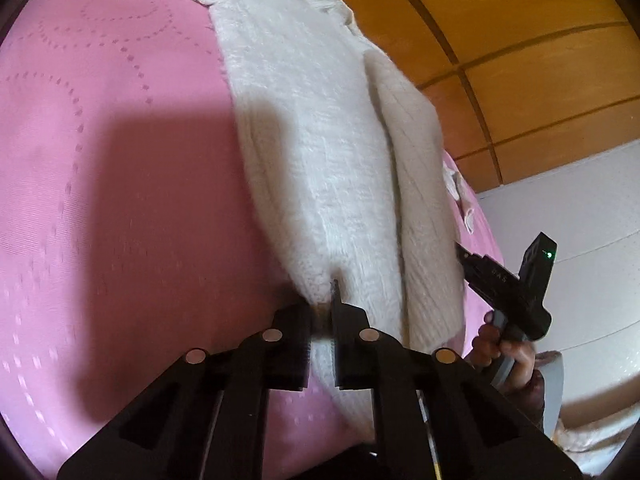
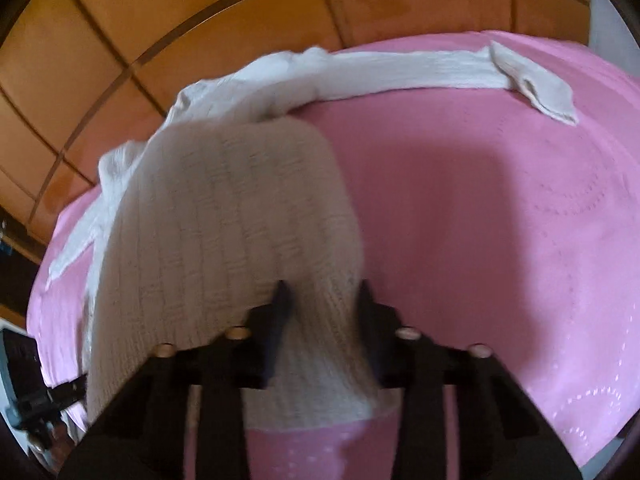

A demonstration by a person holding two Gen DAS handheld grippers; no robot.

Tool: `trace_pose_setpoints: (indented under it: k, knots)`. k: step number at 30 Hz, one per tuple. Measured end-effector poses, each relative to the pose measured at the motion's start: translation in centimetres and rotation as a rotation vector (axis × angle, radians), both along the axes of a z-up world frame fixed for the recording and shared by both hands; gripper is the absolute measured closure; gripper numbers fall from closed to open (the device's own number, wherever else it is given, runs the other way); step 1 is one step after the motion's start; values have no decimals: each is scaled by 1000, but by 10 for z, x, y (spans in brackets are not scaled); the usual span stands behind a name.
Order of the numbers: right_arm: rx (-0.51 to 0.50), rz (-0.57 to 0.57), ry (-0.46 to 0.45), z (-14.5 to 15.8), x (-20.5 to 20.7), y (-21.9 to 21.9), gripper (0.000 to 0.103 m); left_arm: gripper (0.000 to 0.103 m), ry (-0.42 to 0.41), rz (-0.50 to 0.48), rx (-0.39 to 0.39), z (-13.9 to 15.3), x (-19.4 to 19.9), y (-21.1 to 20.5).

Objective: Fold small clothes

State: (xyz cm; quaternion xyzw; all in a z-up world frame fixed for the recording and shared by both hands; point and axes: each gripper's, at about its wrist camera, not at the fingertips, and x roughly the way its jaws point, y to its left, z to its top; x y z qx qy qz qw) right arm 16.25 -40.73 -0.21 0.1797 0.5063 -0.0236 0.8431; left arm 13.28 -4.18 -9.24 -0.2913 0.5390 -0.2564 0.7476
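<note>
A white knitted garment lies lengthwise on the pink bedspread, one side folded over itself. My left gripper is shut on its near hem, with fabric bunched between the pads. A hand holds my right gripper at the garment's right edge. In the right wrist view the garment runs between the two fingers of my right gripper. The jaws stand wide apart, and the left finger rests on top of the knit. One long sleeve stretches out to the right.
A brown panelled headboard rises behind the bed. Small white cloths lie near the bed's far edge. A pale wall stands to the right. A black device shows at the lower left of the right wrist view.
</note>
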Motion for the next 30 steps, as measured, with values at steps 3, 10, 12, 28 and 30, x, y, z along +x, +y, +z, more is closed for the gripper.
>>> trace_pose_setpoints:
  k: [3,10,12,28,30]
  knots:
    - [-25,52,-34,22,0,15,93,99,-74,36,-19,23,-3,12]
    - [-53,197,-280,129,-29,53,97,100,-262,133,8,112,-17,95]
    - [-53,238,-323,148,-48,64,97,100,-284,162,24,132,-23,117]
    - [-88,245,104,13,-105,57,95,92,-86,157,285,60,-57,127]
    - [-139,242,93,20,-96,57,83,73,-81,226,257,62,-52,143]
